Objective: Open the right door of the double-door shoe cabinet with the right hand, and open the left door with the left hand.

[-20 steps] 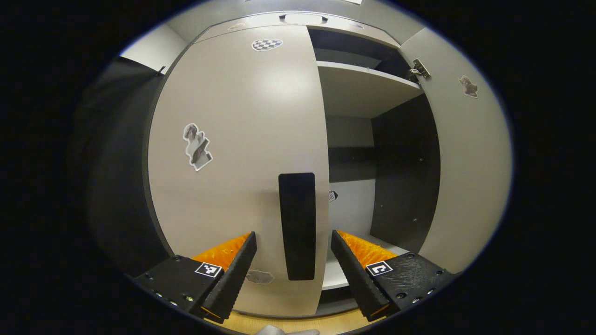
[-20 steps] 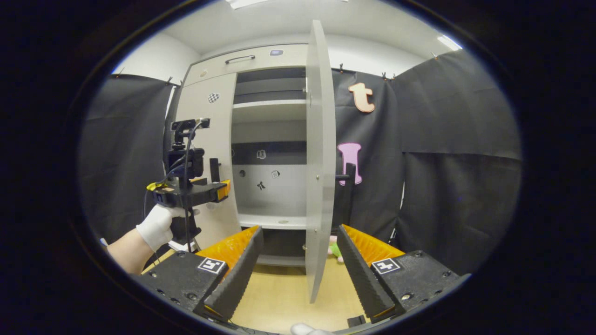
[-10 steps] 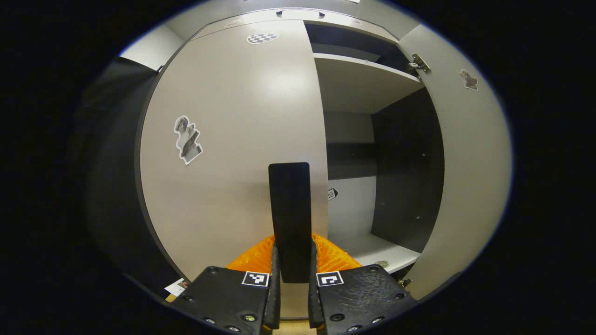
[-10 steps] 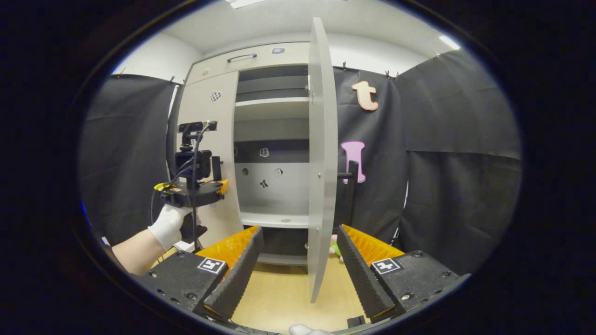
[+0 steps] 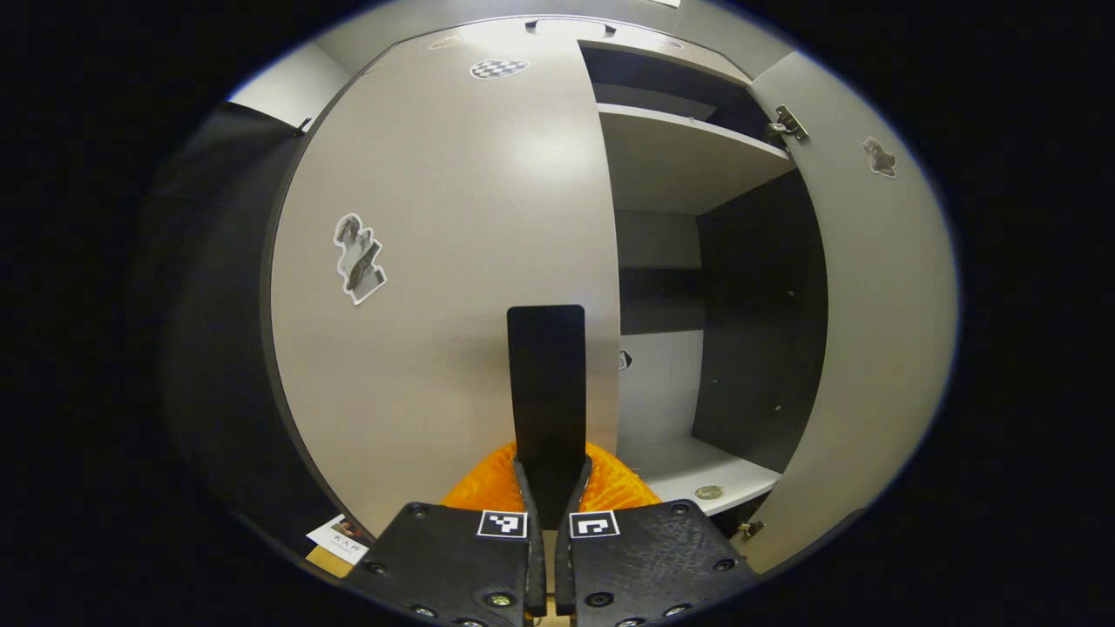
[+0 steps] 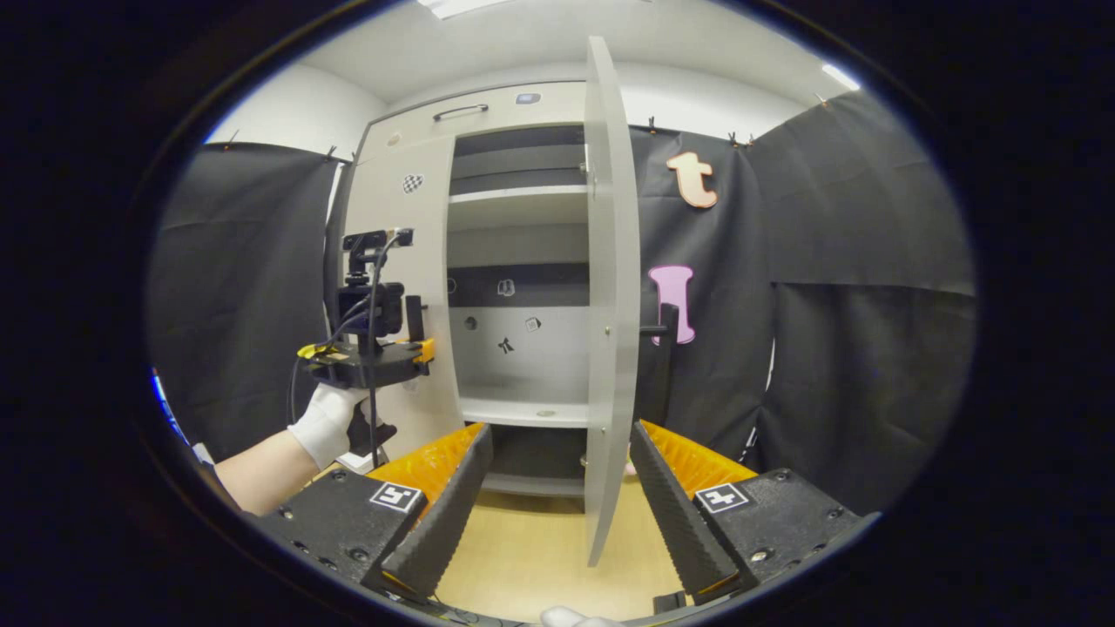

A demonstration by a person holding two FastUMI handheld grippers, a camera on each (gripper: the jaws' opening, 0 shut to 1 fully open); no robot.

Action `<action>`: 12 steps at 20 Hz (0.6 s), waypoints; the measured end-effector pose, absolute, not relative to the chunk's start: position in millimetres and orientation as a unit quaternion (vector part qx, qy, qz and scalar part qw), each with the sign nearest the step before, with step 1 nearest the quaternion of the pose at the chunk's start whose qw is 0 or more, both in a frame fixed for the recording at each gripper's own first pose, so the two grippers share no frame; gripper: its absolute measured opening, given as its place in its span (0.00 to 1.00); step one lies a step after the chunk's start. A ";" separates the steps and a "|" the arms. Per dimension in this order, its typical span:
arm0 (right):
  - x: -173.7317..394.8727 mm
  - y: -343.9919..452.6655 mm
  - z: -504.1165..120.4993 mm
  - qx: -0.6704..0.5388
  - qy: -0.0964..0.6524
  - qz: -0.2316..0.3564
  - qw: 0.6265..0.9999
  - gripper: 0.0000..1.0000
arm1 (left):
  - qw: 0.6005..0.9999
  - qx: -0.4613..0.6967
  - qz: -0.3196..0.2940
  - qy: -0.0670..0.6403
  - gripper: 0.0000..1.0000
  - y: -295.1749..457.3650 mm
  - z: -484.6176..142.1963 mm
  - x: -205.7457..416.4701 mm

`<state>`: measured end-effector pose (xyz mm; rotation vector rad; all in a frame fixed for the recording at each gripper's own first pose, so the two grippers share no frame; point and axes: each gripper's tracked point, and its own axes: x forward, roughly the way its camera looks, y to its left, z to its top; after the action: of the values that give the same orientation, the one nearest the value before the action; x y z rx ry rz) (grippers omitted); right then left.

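The cabinet (image 6: 488, 261) stands against the booth wall with its right door (image 6: 610, 296) swung wide, edge-on in the right gripper view, so half the job looks done. The left door (image 5: 435, 261) is shut, or nearly so, its free edge running down the middle of the left gripper view beside the open bay and shelves (image 5: 679, 148).

On that door, near the free edge, sits the dark upright handle (image 5: 547, 383). The left gripper (image 5: 548, 488) has its fingers pressed together on the handle's lower end, pinching it from both sides (the handle rises straight up out of the grip). In the right gripper view it shows at the left door, held by a gloved hand (image 6: 329, 422).

To do this step well, I would pull back and swing out to the left along the hinge arc, letting the wrist turn with the door so the pinch does not twist off.

The right gripper (image 6: 557, 488) is spread wide and empty, back from the right door, whose lower edge shows between its fingers.
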<state>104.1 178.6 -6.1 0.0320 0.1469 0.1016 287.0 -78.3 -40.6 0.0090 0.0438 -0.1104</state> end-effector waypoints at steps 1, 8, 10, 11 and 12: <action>103.6 178.2 -6.6 0.016 0.074 0.053 0.996 0.99 | 0.998 0.002 -0.058 0.024 0.04 -78.7 -40.4 283.9; 95.8 197.7 -1.5 0.015 0.067 0.079 0.995 0.99 | 0.997 0.006 -0.068 0.021 0.04 -73.3 -37.9 259.5; 92.8 207.4 -2.1 0.016 0.071 0.090 0.993 0.99 | 0.998 0.011 -0.066 0.018 0.04 -69.6 -37.4 254.2; 90.8 210.9 -1.7 0.015 0.071 0.095 0.993 0.99 | 0.998 0.012 -0.065 0.016 0.04 -67.4 -37.3 251.5; 89.4 215.6 0.2 0.015 0.068 0.099 0.993 0.99 | 0.998 0.010 -0.065 0.016 0.04 -64.7 -37.9 247.3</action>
<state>89.4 215.6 0.2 0.0292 0.1362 0.1993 247.3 -64.7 -37.9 0.0194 0.0330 -0.1304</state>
